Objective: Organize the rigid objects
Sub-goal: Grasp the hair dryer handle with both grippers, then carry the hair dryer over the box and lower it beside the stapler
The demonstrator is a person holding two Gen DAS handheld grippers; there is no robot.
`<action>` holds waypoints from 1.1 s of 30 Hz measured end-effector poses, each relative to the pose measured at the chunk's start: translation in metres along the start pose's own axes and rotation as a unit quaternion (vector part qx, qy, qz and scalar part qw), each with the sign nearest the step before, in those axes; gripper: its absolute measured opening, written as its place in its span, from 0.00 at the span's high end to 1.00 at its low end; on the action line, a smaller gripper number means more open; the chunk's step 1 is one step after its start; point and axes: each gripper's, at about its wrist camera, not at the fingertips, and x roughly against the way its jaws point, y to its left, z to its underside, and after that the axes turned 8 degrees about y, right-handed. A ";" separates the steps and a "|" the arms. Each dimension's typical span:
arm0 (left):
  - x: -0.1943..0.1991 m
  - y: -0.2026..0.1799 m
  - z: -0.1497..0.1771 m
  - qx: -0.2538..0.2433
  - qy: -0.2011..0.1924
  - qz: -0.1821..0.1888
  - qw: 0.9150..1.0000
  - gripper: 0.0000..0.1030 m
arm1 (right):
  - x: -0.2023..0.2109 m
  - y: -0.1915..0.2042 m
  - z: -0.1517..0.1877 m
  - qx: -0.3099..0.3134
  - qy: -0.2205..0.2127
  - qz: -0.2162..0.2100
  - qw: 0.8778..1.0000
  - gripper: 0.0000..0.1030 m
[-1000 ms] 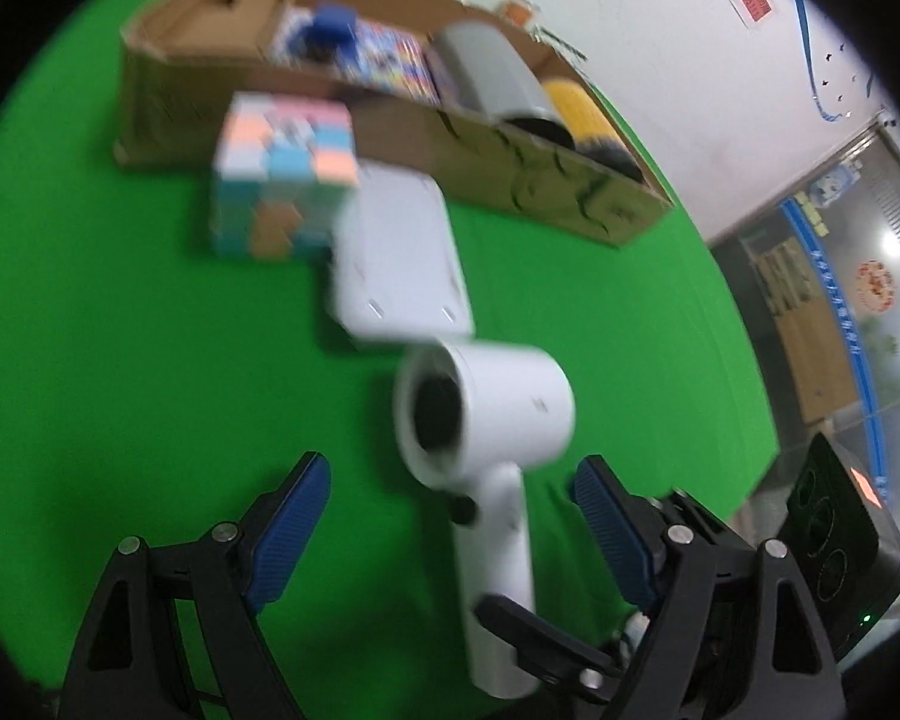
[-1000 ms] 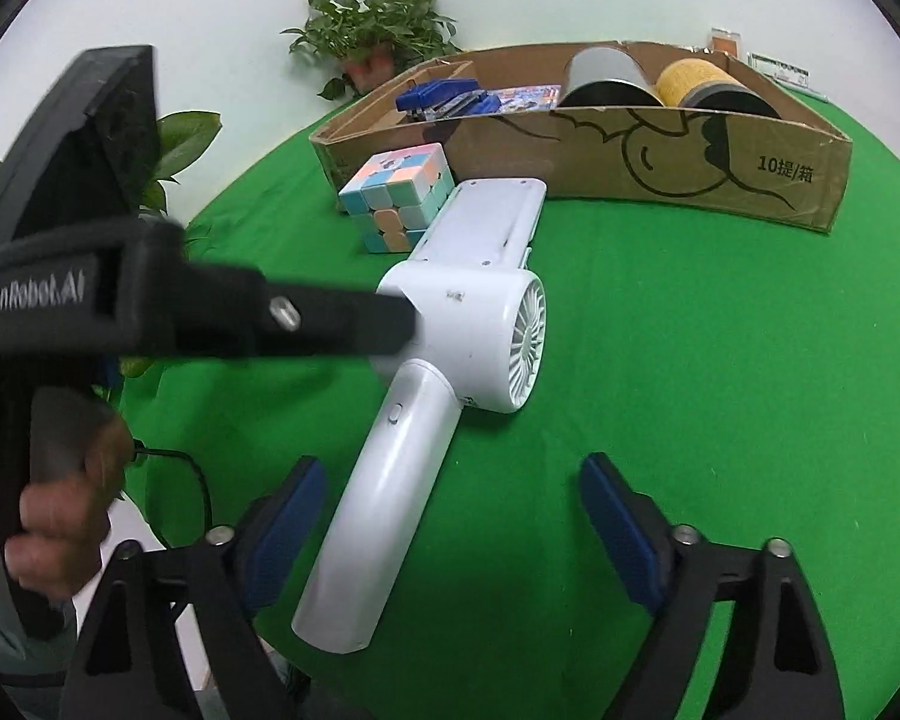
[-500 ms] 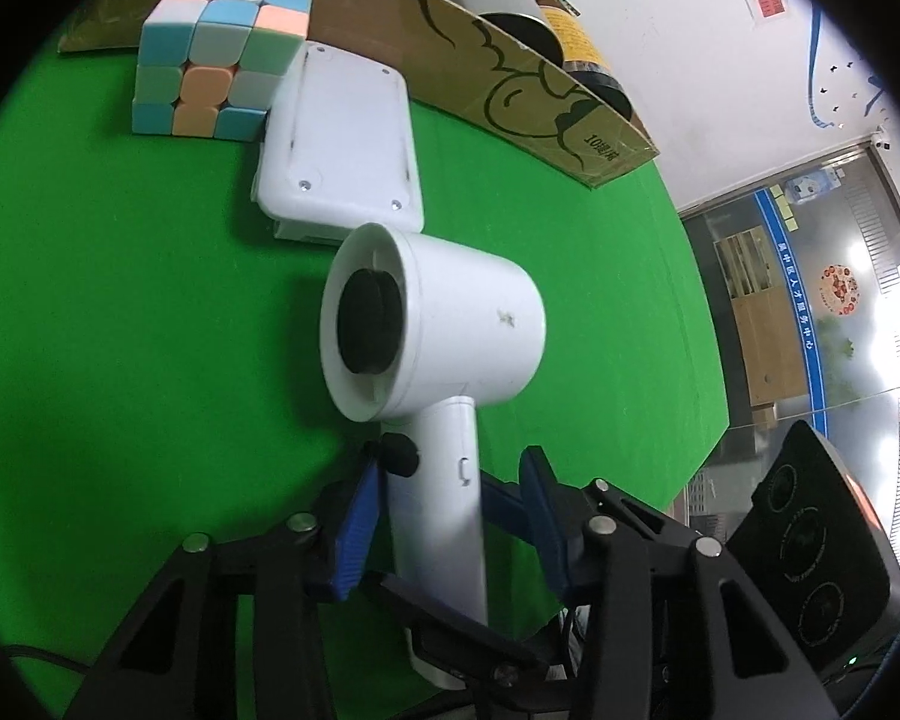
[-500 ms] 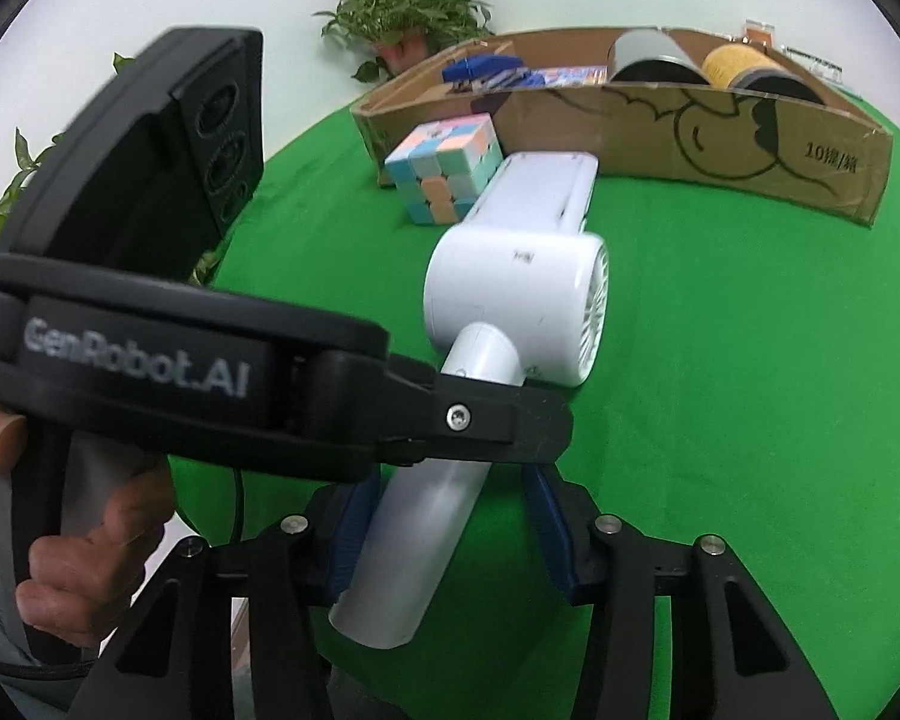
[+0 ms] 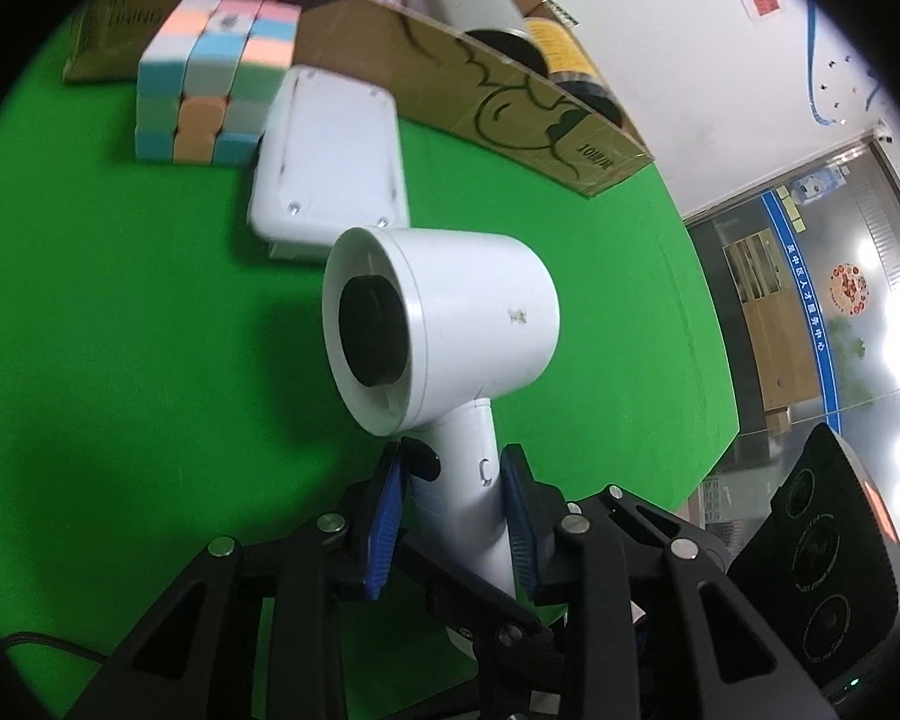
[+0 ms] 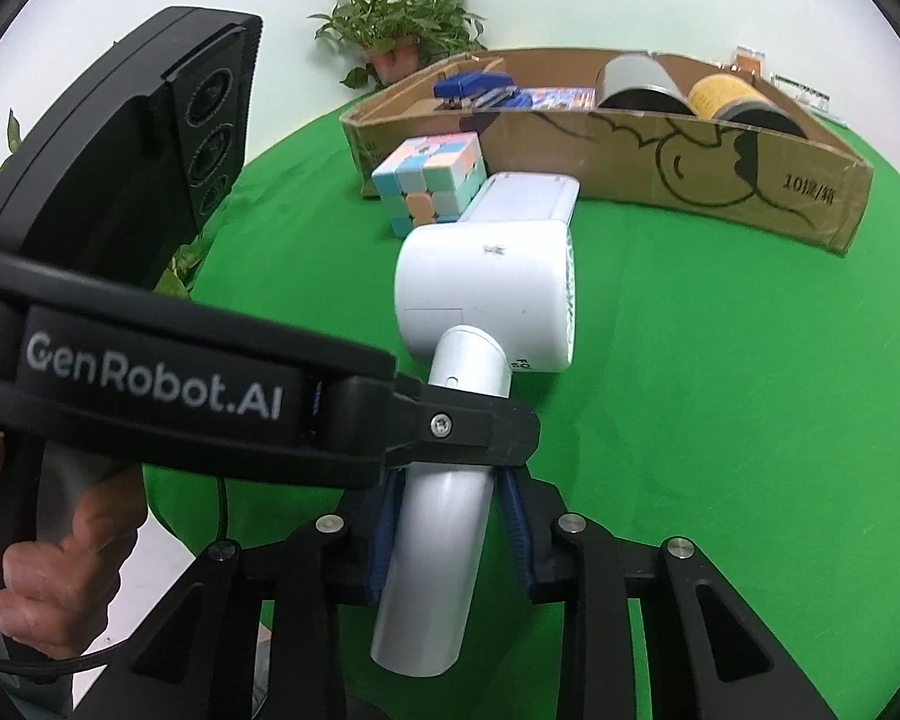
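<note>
Both hand-held grippers clamp the handle of the white hair dryer (image 5: 444, 324): the left hand-held gripper (image 5: 450, 516) pinches it just under the barrel, and the right hand-held gripper (image 6: 450, 534) squeezes it lower, nearer the butt. From the right hand-held gripper the barrel lies toward 12 o'clock, above the green tabletop (image 6: 720, 390). Beyond the barrel, a white flat box (image 6: 525, 198) lies with a pastel puzzle cube (image 6: 429, 180) at its 10 o'clock, both before a cardboard box (image 6: 720, 162) holding two cans.

Both fingers (image 5: 513, 516) newly clamping dryer handle (image 5: 471, 510)
</note>
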 end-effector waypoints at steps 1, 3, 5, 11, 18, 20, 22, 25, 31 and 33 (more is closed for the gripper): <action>0.001 -0.001 0.000 -0.002 -0.003 -0.001 1.000 0.70 | 0.002 0.000 -0.001 -0.001 -0.004 -0.001 1.000 0.72; 0.004 -0.004 -0.001 -0.006 -0.008 0.000 1.000 0.70 | 0.004 -0.001 -0.002 0.000 -0.011 0.002 1.000 0.72; 0.005 -0.006 -0.002 -0.009 -0.012 0.000 1.000 0.70 | 0.007 -0.001 -0.004 -0.001 -0.017 0.003 1.000 0.72; 0.018 -0.012 -0.008 -0.016 -0.031 0.003 0.999 0.70 | 0.015 -0.002 -0.013 0.000 -0.033 0.003 0.999 0.72; 0.033 -0.028 -0.023 -0.035 -0.056 0.002 0.998 0.71 | 0.034 -0.003 -0.034 0.007 -0.065 0.009 0.998 0.72; 0.038 -0.031 -0.029 -0.042 -0.063 0.002 0.997 0.71 | 0.037 -0.003 -0.040 0.010 -0.073 0.013 0.997 0.72; 0.044 -0.035 -0.035 -0.049 -0.073 0.001 0.996 0.71 | 0.041 -0.004 -0.047 0.013 -0.083 0.015 0.996 0.72; 0.052 -0.037 -0.044 -0.056 -0.083 0.002 0.995 0.71 | 0.046 -0.003 -0.061 0.018 -0.094 0.019 0.995 0.72; 0.068 -0.041 -0.066 -0.065 -0.100 -0.002 0.993 0.71 | 0.050 -0.005 -0.092 0.022 -0.105 0.019 0.994 0.72; 0.073 -0.040 -0.075 -0.066 -0.102 0.001 0.993 0.71 | 0.051 -0.004 -0.105 0.025 -0.110 0.022 0.993 0.72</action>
